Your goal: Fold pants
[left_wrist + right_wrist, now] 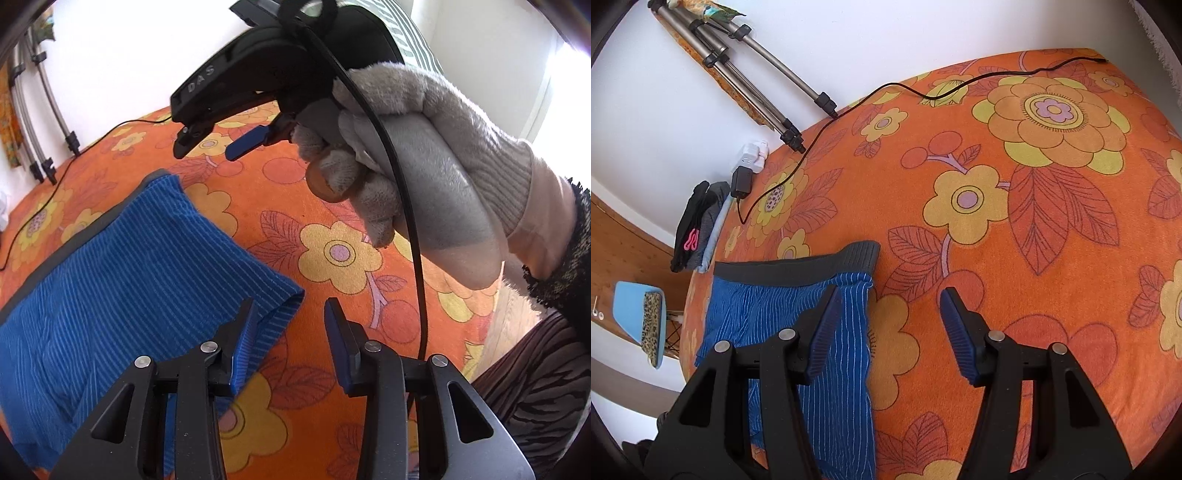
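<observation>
The blue striped pants (122, 273) lie folded flat on the orange flowered bedspread (332, 206), with a dark grey waistband along the far edge; they also show in the right wrist view (798, 321). My left gripper (291, 325) is open and empty, just off the pants' near right corner. My right gripper (890, 314) is open and empty beside the pants' right edge; in the left wrist view it (210, 142) hangs above the bed in a gloved hand (424, 155).
A black cable (923, 92) runs across the far bedspread to a charger and white power strip (753, 155). Tripod legs (757, 70) lean on the wall. Folded dark clothes (698, 221) sit at the bed's left edge. A blue chair (639, 317) stands on the floor.
</observation>
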Motion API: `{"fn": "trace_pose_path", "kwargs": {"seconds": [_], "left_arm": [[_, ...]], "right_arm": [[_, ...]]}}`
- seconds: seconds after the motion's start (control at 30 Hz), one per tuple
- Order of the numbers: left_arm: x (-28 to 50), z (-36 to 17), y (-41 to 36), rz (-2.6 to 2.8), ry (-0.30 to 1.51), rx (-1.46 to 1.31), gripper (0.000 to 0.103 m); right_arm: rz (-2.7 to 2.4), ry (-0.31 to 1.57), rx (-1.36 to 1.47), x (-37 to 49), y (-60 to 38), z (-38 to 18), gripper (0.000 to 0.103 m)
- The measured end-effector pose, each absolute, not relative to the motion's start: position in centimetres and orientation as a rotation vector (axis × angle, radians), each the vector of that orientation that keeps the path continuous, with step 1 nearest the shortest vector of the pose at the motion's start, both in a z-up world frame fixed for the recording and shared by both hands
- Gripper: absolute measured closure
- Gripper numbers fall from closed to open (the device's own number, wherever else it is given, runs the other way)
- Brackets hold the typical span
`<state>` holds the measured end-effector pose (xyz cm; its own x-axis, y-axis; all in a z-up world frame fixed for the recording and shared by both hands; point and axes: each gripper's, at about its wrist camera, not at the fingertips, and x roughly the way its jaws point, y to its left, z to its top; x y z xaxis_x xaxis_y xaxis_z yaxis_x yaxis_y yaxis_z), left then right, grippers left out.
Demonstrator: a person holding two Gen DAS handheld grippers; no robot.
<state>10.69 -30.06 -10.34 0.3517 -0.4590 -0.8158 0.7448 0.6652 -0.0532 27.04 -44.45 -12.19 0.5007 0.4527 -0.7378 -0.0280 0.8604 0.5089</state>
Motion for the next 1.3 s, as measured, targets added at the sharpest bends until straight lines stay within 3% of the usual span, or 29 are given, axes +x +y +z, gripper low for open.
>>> {"fn": "trace_pose_path", "kwargs": {"seconds": [0.2,0.33,0.53,0.63,1.03,1.17,1.3], "left_arm": [[10.3,-10.9,-31.3,-0.784,0.889,0.407,0.067],[10.3,-11.4,-31.5,-0.754,0.894,0.432,0.082],[10.3,-11.3,-31.2,-0.743,0.897,0.407,0.095],[10.2,-11.1,-30.8,-0.751,0.891,0.382,0.097],[9.9,-8.8,-29.1,-0.756,0.878,0.253,0.099],[9.8,-8.6,-28.8,-0.759,0.875,0.248,0.099],[10.2,-8.4,-28.2,-0.757,0.862,0.243,0.099]], "right_arm": [[0.32,1.039,0.525,28.0,-45.2,-13.3,0.046],[0.34,1.05,0.531,28.6,-44.8,-13.8,0.047],[0.363,1.058,0.511,29.4,-43.6,-13.9,0.047],[0.372,1.058,0.518,29.7,-43.3,-13.9,0.048],[0.416,1.076,0.553,30.9,-42.2,-14.6,0.074],[0.41,1.075,0.534,31.2,-41.8,-14.4,0.09],[0.415,1.054,0.539,31.2,-41.8,-13.9,0.094]]}}
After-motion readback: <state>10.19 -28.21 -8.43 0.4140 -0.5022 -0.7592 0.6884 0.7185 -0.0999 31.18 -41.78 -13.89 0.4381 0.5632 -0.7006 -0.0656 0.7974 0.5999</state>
